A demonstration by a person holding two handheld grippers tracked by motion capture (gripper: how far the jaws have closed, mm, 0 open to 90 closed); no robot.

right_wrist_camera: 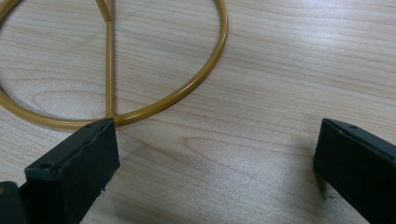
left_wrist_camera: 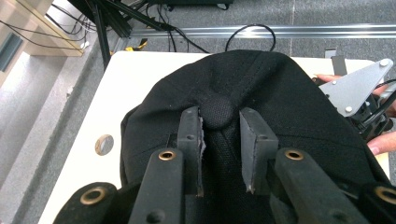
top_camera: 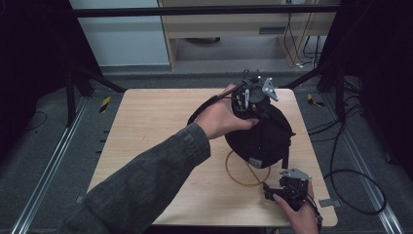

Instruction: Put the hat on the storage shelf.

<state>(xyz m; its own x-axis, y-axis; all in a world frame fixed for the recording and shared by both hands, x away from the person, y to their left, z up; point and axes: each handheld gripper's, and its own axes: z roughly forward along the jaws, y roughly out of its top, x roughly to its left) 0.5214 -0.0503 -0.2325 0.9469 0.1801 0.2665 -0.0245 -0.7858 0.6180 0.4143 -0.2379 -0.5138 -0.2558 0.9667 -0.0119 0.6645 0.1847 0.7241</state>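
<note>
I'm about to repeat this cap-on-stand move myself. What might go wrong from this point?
The left gripper pinches the black fabric cap only at the crown, by its small top button; the fabric may slip out.

The gold wire stand with a ring base looks light, and the right gripper hangs open beside the ring, not holding it, so pushing the cap down might tip or slide it.

The cap hides the stand's top in the high view, so it may settle off-centre.

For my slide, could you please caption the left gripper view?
Left tongs pinch the black cap at its crown button.
</note>
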